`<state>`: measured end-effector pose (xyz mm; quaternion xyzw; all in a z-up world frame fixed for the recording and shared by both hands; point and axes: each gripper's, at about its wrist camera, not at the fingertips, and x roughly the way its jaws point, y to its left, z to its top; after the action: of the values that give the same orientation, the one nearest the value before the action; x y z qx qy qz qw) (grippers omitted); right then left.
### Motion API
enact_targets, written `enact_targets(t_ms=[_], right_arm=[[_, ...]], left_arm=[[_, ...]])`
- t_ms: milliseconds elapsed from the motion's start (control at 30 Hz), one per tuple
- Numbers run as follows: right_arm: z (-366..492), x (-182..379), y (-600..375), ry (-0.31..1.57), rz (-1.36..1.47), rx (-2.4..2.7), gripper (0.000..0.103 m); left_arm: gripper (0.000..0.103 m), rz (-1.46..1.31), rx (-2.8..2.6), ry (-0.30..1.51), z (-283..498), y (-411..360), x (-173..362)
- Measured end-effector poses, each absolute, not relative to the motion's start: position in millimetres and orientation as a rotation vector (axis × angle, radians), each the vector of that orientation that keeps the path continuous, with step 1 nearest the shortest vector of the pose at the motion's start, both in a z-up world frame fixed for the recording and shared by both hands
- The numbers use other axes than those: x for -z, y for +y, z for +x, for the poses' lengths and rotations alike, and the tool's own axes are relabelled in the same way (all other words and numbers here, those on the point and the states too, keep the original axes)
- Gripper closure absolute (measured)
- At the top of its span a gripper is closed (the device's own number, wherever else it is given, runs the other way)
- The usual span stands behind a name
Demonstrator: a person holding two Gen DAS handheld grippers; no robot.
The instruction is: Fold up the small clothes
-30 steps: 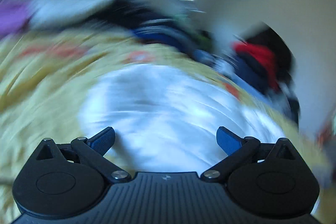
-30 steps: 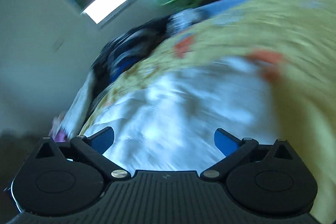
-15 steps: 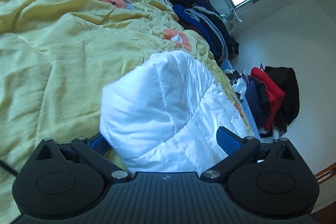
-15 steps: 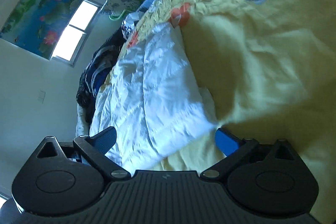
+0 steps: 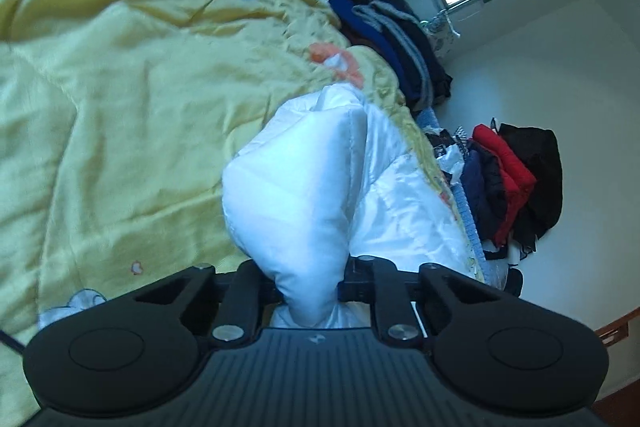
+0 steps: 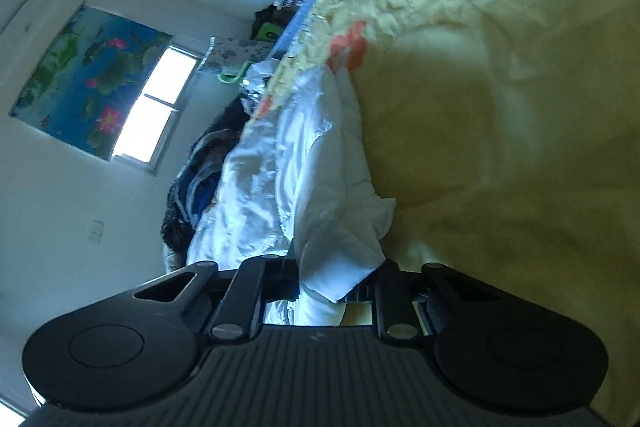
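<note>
Half a second ago both sets of jaws stood wide with the white padded jacket (image 5: 304,187) merely lying between them; now both have drawn in on the fabric, so I read the grasp as made and the first fold as ready to begin. The yellow quilt (image 5: 120,107) spreads across the bed under everything, its orange patches showing, and the jacket lies on it near the bed's far edge, running away from both cameras. Beyond that edge I see piles of dark and blue clothes (image 5: 400,39) and a red and black heap (image 5: 516,183) against the wall, well apart from my work. My left gripper (image 5: 310,287) pinches a thick puffed bunch of the jacket, which bulges upward out of the jaws. My right gripper (image 6: 336,287) pinches a thinner, flatter edge of the same jacket (image 6: 304,179), the cloth draping over the jaws; a little gap shows beside it, so I judge that hold the weaker one. With this slippery shell, I would lift both ends evenly, or the thin edge may slide free.
</note>
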<state>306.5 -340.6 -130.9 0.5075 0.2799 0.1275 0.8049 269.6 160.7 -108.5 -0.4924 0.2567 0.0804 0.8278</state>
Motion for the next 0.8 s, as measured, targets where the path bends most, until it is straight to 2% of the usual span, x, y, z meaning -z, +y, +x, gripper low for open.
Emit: enact_targets(t_ms=[200, 467, 633, 667, 700, 800], right_arm=[[255.2, 101.4, -352.8, 0.621, 1.039, -0.370, 0.085], [188.6, 140.6, -346.0, 0.771, 1.100, -0.341, 0.085], [195.0, 149.8, -342.3, 0.777, 1.108, -0.326, 0.084], [194.4, 148.8, -342.7, 0.782, 1.105, -0.326, 0.077], [193.3, 148.3, -342.8, 0.789, 1.106, -0.332, 0.076], [186.1, 146.5, -357.1, 0.823, 1.121, -0.318, 0.067]], left_arm=[[0.090, -1.000, -0.112, 0.554, 215.0, 169.3, 82.6], [0.089, -0.927, -0.164, 0.617, 151.2, 174.6, 98.6], [0.075, -0.872, -0.186, 0.638, 158.2, 169.6, 111.8], [0.075, -0.841, -0.181, 0.639, 158.5, 167.6, 111.8], [0.073, -0.812, -0.178, 0.638, 157.1, 166.2, 109.6], [0.060, -0.791, -0.214, 0.629, 143.8, 174.3, 96.5]])
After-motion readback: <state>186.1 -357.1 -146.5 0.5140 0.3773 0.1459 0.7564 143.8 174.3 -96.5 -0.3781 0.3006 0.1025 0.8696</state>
